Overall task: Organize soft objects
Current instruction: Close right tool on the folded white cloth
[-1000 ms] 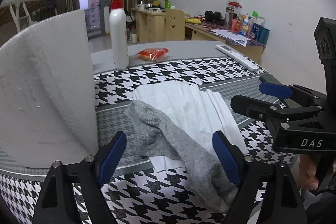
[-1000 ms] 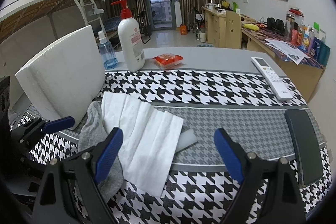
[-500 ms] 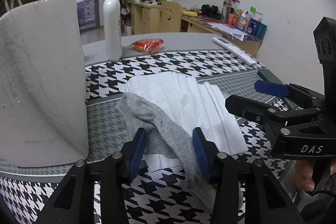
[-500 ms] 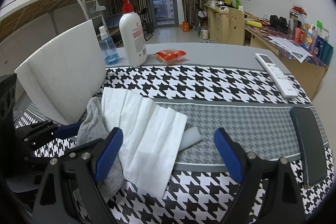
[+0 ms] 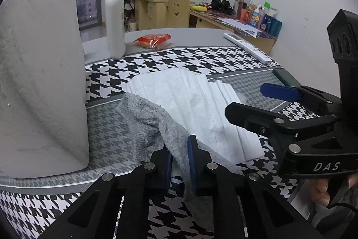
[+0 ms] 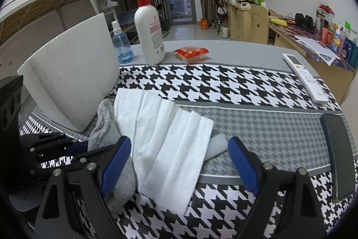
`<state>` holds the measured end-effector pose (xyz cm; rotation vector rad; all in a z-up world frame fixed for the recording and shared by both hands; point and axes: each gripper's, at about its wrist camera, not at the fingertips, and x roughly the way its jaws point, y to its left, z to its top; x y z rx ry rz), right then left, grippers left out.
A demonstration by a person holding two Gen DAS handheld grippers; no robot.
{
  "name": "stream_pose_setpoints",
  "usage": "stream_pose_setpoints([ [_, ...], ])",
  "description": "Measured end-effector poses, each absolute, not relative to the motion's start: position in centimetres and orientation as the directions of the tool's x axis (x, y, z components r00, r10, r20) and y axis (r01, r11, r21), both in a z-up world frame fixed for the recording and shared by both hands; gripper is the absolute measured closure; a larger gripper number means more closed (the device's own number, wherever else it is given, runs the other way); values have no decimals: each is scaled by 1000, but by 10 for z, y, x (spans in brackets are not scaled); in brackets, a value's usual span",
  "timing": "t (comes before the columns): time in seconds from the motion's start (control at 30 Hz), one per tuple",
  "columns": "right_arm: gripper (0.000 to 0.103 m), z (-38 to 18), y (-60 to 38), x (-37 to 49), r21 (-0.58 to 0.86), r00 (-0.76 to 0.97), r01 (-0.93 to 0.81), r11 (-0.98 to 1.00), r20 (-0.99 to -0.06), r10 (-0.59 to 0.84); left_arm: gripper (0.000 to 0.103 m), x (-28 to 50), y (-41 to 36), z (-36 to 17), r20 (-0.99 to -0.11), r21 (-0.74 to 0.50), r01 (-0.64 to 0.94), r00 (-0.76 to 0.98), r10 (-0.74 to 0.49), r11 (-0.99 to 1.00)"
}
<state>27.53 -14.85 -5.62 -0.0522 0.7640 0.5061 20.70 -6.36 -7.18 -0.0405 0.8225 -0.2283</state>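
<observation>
The left gripper is closing its fingers on the grey sock, and a raised fold of the knit already sits pinched between the two blue pads, the fabric bunched up above them. The sock lies on the table, which is covered by a black-and-white houndstooth cloth, with its far end draped over the near edge of a white pleated paper towel sheet and its near end trailing down past the fingers toward the table's edge. Just to the left of the sock stands a large white paper towel roll, close beside it but not clearly touching. The right gripper hovers with its fingers spread wide and nothing between them, above the near corner of the paper towel sheet; from the left wrist view it shows at the right side, held by a hand low in the frame. A small white block peeks out from under the sheet's right edge. Farther back stand a white pump bottle with a red top, a blue spray bottle and a red snack packet; a white remote and a dark phone lie to the right.
</observation>
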Motion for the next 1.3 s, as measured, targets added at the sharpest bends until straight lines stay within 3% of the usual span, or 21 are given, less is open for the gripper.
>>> stream_pose_setpoints([
  [0.1,12,-55,-148,276,150,605,-459,875,-669,432,89,207,-62,-71,-720,-128,186,659,-220,974],
  [0.23,25,-56,-142,277,158,587,-476,865,-676,446,89,207,-62,-71,-723,-127,189,655,-221,974],
  [0.67,40,-63,-128,277,155,548,-506,849,-702,455,89,207,-62,-71,-721,-123,196,656,-223,973],
  [0.73,47,-65,-127,277,156,540,-512,845,-706,458,89,206,-61,-71,-721,-122,197,656,-223,973],
  [1.0,59,-73,-126,284,194,495,-499,845,-737,461,89,203,-56,-71,-722,-121,190,657,-218,974],
  [1.2,83,-75,-123,284,185,484,-504,844,-748,453,89,201,-50,-70,-718,-122,182,663,-213,976],
  [1.3,89,-76,-121,283,180,482,-508,842,-751,451,89,201,-49,-69,-714,-125,182,666,-216,975],
])
